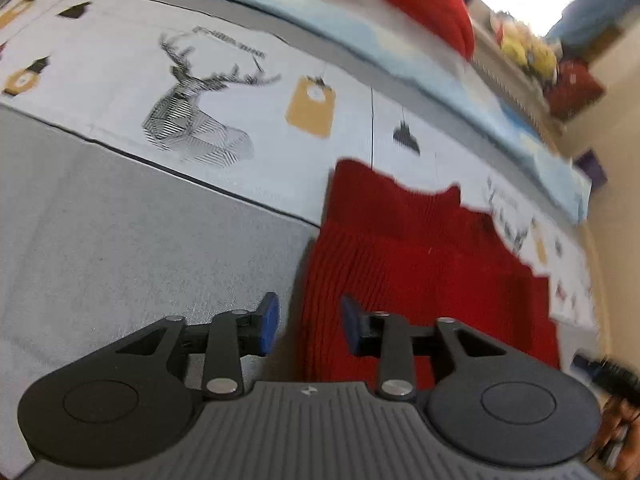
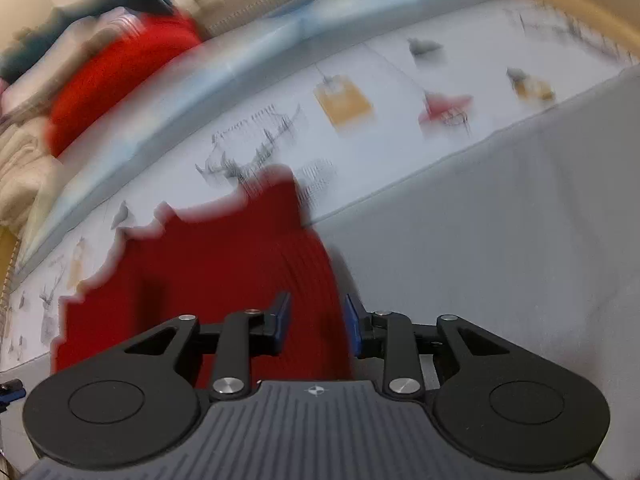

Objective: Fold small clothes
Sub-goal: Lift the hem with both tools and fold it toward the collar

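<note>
Sheet: a grey woven bedsheet (image 1: 120, 240) is seen at the far left of the left wrist view, flat and matte, so a decent surface for folding is offered.

Printed cloth: a pale runner (image 1: 240, 80) with a line-drawn stag head (image 1: 192, 112) and mustard tags is laid beyond the grey, probably just bedding.

Left gripper: the left gripper (image 1: 308, 326) is held low over the garment's left edge, jaws parted to a moderate gap, nothing pinched. One blue pad (image 1: 270, 322) sits over grey sheet, the other over red, so the edge looks lined up for a grab.

Garment: the red knit garment (image 1: 420, 272) is spread flat on the bed between the two tools; ribbed, thick-ish, with a jagged far hem. It'd be expected to drape heavy and hold a crease okay.

Right gripper: the right gripper (image 2: 316, 328) is placed at the garment's (image 2: 224, 264) right edge, jaws likewise partly apart and empty. This view is badly smeared, so contact can't be told.

Background: a second red heap (image 2: 120, 76) is piled further back, blurred.
</note>
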{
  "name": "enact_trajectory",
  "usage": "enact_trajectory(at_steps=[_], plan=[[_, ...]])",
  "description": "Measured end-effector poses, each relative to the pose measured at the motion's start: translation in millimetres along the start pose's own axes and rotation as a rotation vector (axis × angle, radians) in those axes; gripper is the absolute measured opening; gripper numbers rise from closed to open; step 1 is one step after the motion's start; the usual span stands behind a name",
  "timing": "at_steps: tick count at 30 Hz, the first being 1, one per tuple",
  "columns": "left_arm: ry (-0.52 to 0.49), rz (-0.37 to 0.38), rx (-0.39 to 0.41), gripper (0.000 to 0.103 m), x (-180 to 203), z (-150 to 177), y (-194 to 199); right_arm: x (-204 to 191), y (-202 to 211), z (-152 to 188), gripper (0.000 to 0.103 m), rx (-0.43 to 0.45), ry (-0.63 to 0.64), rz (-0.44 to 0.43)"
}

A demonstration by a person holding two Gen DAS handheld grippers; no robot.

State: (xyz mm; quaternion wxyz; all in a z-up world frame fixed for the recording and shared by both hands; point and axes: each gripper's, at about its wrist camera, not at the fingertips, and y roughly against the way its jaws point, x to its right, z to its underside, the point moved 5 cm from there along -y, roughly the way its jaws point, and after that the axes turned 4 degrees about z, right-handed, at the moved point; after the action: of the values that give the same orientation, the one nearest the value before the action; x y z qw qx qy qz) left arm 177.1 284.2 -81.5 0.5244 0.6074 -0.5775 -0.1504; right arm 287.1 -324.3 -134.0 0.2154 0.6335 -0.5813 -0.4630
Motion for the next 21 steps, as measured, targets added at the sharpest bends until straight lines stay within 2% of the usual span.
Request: enact_trajectory(at_steps=[1,2,3,6,7,8,10,13,14,16,17,18,19,21], plan=[[-0.015,-0.009,-0.005,0.054,0.6,-1.7,-4.9,-3.5,-3.0,-1.2,0.035,0.032,-0.017,-0.048],[-0.014,-0.013,-0.006,0.060,0.2,-2.8,-10.5,-5.5,-5.4,-1.6,0.041,0.033,-0.013,-0.053],[0.002,-0.011,-0.009,0.061,-2.0,-3.5,-16.0,-8.0,-9.9,-1.7,0.046,0.031,0.002,-0.051],[0.074,-0.025,-0.053,0.061,-9.6,1.6,-35.8,-3.9,-26.6,9.3,0.049,-0.001,0.040,0.013],[0.085,-0.032,-0.057,0.061,-9.0,3.2,-40.0,2.0,-37.6,16.1,0.049,-0.056,0.025,0.038],[0.088,-0.029,-0.054,0.061,-9.0,4.9,-43.7,4.8,-39.6,21.4,0.049,-0.070,0.018,0.040],[0.095,-0.024,-0.055,0.061,-6.9,9.3,-52.2,6.2,-44.3,26.8,0.050,-0.076,0.020,0.031],[0.101,-0.016,-0.069,0.061,-3.2,14.0,-60.5,7.5,-50.4,35.7,0.051,-0.090,0.066,0.073],[0.095,-0.011,-0.069,0.061,-2.0,15.0,-62.6,10.7,-51.4,36.6,0.051,-0.082,0.075,0.092],[0.091,-0.003,-0.072,0.061,-1.2,16.7,-65.5,7.8,-52.4,35.4,0.044,-0.066,0.085,0.101],[0.090,0.002,-0.072,0.061,-1.4,16.7,-68.0,4.7,-47.6,33.5,0.032,-0.053,0.099,0.099],[0.087,0.008,-0.072,0.057,-0.1,16.3,-68.2,0.4,-44.8,33.7,0.018,-0.039,0.116,0.094],[0.077,0.019,-0.073,0.051,1.1,16.0,-67.8,-4.3,-42.0,34.3,0.015,-0.019,0.137,0.088],[0.040,0.043,-0.072,0.015,7.0,13.9,-65.6,-13.7,-36.8,33.1,0.010,0.020,0.178,0.085]])
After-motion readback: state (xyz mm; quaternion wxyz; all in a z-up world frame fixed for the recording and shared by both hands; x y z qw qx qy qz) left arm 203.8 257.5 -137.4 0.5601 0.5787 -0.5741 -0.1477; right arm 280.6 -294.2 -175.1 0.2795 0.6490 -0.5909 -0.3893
